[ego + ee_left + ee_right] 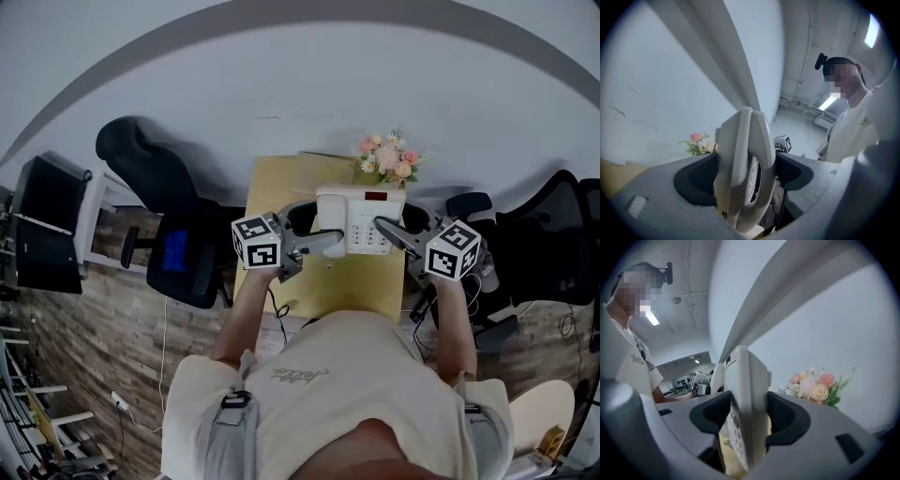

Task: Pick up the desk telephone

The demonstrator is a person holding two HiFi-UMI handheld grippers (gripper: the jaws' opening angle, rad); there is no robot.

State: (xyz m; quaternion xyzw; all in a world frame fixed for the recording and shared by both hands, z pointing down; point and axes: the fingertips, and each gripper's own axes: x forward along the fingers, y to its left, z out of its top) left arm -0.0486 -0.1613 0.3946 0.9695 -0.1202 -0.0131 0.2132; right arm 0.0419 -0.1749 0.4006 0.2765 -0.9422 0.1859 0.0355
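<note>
Desk telephone (361, 220) is gripped by left hand-held gripper (745, 176) and right hand-held gripper (746, 420); if tilted, its handset (330, 212) could be dropped.

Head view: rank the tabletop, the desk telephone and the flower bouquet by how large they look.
1. tabletop, clearly largest.
2. desk telephone.
3. flower bouquet, smallest; it sits farthest from the camera, so its true size is unsure.

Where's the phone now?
The phone is centre of head view, at the desk's far end, flowers behind, gripped by left hand-held gripper and right hand-held gripper.
</note>
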